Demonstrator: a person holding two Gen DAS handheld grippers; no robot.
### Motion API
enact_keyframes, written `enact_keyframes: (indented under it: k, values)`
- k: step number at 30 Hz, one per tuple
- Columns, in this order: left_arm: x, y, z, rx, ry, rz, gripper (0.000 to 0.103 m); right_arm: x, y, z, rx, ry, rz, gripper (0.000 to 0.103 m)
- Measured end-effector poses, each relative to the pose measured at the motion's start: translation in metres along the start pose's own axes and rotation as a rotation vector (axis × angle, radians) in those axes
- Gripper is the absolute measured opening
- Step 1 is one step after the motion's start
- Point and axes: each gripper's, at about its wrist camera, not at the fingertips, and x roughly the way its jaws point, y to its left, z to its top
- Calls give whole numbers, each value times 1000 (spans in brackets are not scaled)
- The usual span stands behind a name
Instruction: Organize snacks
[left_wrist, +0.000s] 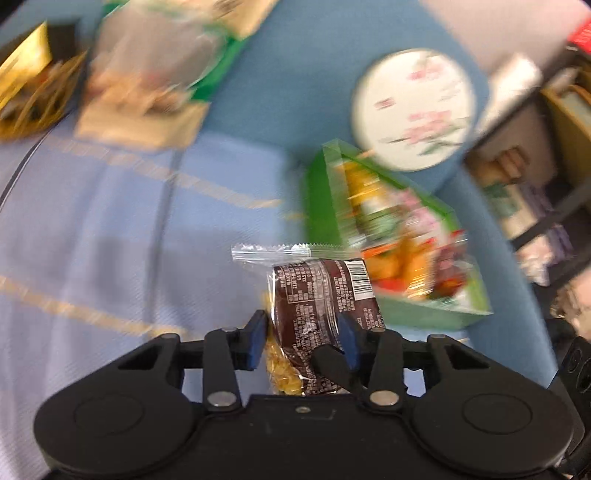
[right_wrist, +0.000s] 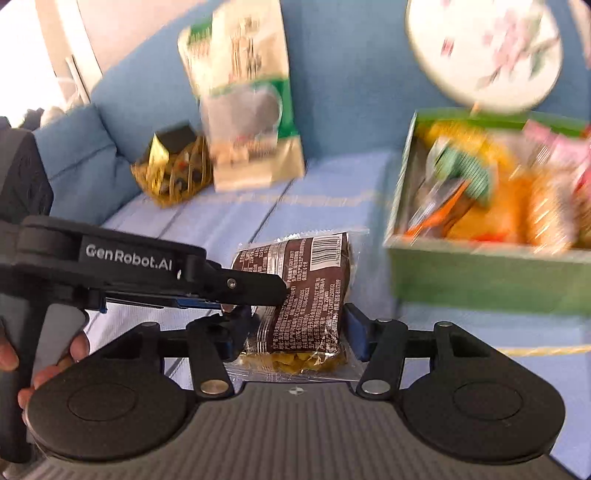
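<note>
A snack packet (left_wrist: 317, 295) with a brown label, a barcode and yellow pieces inside sits between the blue pads of my left gripper (left_wrist: 303, 339), which is shut on it. In the right wrist view the same packet (right_wrist: 306, 280) fills the gap of my right gripper (right_wrist: 295, 336), both pads against its sides. My left gripper (right_wrist: 273, 295) reaches in from the left there and pinches the packet's upper left part. A green box (left_wrist: 424, 314) full of mixed snacks stands to the right (right_wrist: 480, 280).
A light blue striped cover (left_wrist: 110, 221) lies on the blue sofa. A large pale and green bag (right_wrist: 247, 103) leans on the backrest beside a gold wire basket (right_wrist: 173, 173). A round flowered fan (right_wrist: 484, 51) rests behind the box. A hand (right_wrist: 11, 354) holds the left gripper's grip.
</note>
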Motion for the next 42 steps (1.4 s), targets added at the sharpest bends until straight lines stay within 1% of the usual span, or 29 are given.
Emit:
enact_keyframes:
  k: [2, 5, 8, 12, 17, 18, 19, 20, 21, 22, 23, 24, 26, 28, 32, 35, 37, 39, 42]
  values:
    - [2, -25, 10, 56, -19, -41, 40, -19, -7, 10, -24, -56, -40, 91]
    - [15, -54, 25, 110, -32, -105, 41, -42, -25, 25, -15, -132, -111, 91]
    - [38, -83, 37, 154, -29, -132, 42, -52, -51, 34, 9, -173, -169, 91]
    - [64, -106, 49, 203, -36, -158, 43, -51, -78, 46, 20, -204, -236, 90]
    - [95, -112, 64, 205, -37, -180, 45, -37, -104, 58, 18, -221, -277, 90]
    - [100, -112, 67, 204, -39, -181, 50, -33, -108, 59, 17, -225, -281, 90]
    - [105, -111, 70, 208, -41, -182, 64, -30, -112, 60, 18, -234, -282, 91]
    - [111, -109, 70, 215, -47, -174, 76, -26, -114, 59, 10, -249, -286, 93]
    - [114, -107, 70, 219, -45, -159, 103, -20, -115, 58, -22, -261, -304, 94]
    - [115, -104, 69, 211, -38, -137, 103, -15, -114, 55, -71, -255, -335, 103]
    - [112, -99, 66, 195, -40, -121, 103, -9, -110, 51, -121, -231, -384, 103]
    - [104, -91, 61, 180, -55, -122, 103, -9, -107, 47, -161, -218, -420, 103]
    - [89, -80, 53, 168, -75, -122, 103, -13, -101, 35, -199, -227, -432, 103]
    - [72, -73, 43, 170, -101, -92, 103, -24, -95, 25, -172, -237, -422, 103]
    - [41, -62, 25, 176, -132, -9, 103, -45, -81, 10, -99, -210, -417, 103]
    - [23, -57, 11, 178, -131, 71, 103, -60, -71, 0, -70, -170, -431, 103]
    - [14, -56, -1, 179, -129, 114, 103, -68, -65, -7, -57, -149, -465, 103]
    - [7, -54, -13, 176, -118, 134, 103, -76, -60, -13, -43, -129, -496, 103]
    - [3, -58, -30, 212, -101, 157, 103, -84, -54, -19, -46, -103, -517, 103]
